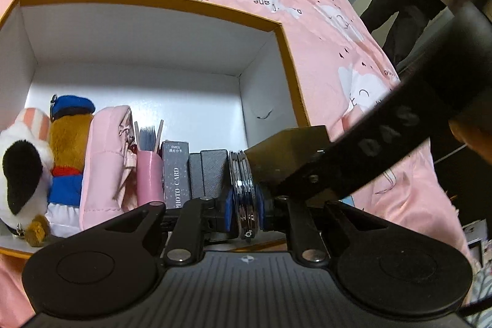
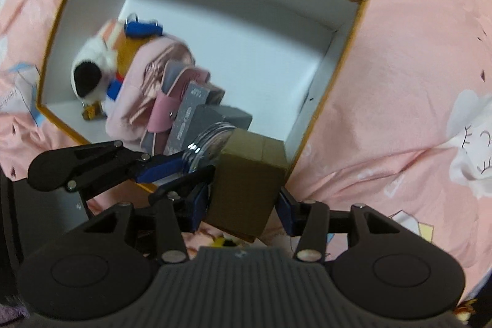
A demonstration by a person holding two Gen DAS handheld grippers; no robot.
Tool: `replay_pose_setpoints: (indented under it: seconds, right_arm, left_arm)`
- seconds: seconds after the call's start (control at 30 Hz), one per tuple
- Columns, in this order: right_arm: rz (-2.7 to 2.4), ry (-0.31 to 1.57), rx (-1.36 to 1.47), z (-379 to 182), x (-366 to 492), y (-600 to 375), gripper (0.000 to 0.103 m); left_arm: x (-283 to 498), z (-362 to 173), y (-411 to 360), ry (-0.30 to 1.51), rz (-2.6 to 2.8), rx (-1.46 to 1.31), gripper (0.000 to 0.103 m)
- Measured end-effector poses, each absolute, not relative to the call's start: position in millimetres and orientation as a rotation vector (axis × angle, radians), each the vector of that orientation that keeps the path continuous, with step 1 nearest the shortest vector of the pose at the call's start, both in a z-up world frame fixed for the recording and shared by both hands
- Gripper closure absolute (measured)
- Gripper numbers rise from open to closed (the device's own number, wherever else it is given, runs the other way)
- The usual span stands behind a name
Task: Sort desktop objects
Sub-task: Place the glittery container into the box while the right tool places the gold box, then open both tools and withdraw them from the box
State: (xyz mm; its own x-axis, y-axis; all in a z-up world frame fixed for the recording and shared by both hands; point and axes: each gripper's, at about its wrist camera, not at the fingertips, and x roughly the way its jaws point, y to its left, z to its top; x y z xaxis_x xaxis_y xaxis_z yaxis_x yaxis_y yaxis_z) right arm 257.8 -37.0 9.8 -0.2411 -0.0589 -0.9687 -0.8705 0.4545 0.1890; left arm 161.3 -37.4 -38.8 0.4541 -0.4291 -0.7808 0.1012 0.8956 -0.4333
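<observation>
**Box fills up as both grippers bring in the last pieces**

A pink cloud-print bedcover [image 2: 399, 82] carries an open storage box [image 2: 353, 29], white inside with a mustard rim. Along the box's near wall the sorted things stand packed in a row, apparently to save floor space: a plush dog [image 1: 21, 162] in the near left corner, a sailor-capped plush [image 1: 69, 143], a pink quilted pouch [image 1: 104, 162], a pink holder of sticks [image 1: 149, 174], a grey photo-card pack [image 1: 175, 174] and a dark case [image 1: 212, 171]. The right gripper [image 2: 243, 199] straddles a brown carton [image 2: 246, 183] at the box's near right corner, its blue pads [image 2: 200, 202] looking slightly clear of the cardboard. The left gripper [image 1: 244, 202] pinches a stack of clear round discs [image 1: 244, 189] on edge, tight between case and carton, likely slotting them into the row
</observation>
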Motion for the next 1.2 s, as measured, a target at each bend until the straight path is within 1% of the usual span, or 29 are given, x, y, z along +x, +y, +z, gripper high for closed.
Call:
replay_pose_setpoints:
  seconds: [0.2,0.27,0.33,0.47,0.57,0.63,0.7,0.73,0.77,0.83,0.9,0.97,1.03,1.1,1.2]
  right_arm:
    - [0.948,1.651,-0.962,2,248,-20,0.049]
    - [0.961,1.655,-0.945,5,251,-23,0.049]
    - [0.969,1.652,-0.905,9,257,-28,0.045]
    - [0.982,1.626,-0.858,17,267,-41,0.045]
    - [1.035,1.554,-0.878,24,267,-46,0.047]
    - [1.079,1.480,-0.896,29,265,-46,0.060]
    - [1.181,1.360,-0.951,35,258,-47,0.061]
    - [1.217,1.321,-0.967,36,256,-48,0.064]
    - [1.261,1.278,-0.991,36,254,-49,0.065]
    - [1.323,1.214,-1.027,32,250,-50,0.065]
    - [1.364,1.184,-1.050,27,249,-50,0.067]
    - [1.376,1.189,-1.056,19,249,-48,0.067]
    - [1.371,1.207,-1.062,11,247,-46,0.069]
    - [1.366,1.214,-1.080,6,246,-45,0.073]
    - [1.363,1.203,-1.088,5,244,-45,0.072]
  left_arm:
    - [161,-38,-41,1.043,-0.337,-0.312,0.086]
    - [162,-40,-37,1.044,-0.351,-0.328,0.086]
    - [163,-41,-37,1.039,-0.357,-0.324,0.086]
    - [162,-41,-39,1.022,-0.363,-0.299,0.085]
    - [161,-40,-39,1.021,-0.368,-0.282,0.085]
    - [160,-39,-41,1.025,-0.374,-0.260,0.085]
    - [159,-38,-41,1.027,-0.386,-0.240,0.085]
    - [160,-38,-40,1.028,-0.394,-0.237,0.084]
    - [161,-40,-40,1.030,-0.401,-0.239,0.084]
    - [161,-41,-39,1.035,-0.416,-0.250,0.084]
    - [159,-40,-37,1.034,-0.444,-0.246,0.083]
    - [158,-40,-37,1.042,-0.495,-0.267,0.081]
    - [157,-41,-37,1.054,-0.513,-0.293,0.081]
    - [157,-43,-40,1.059,-0.501,-0.271,0.081]
    - [156,-44,-40,1.063,-0.503,-0.265,0.081]
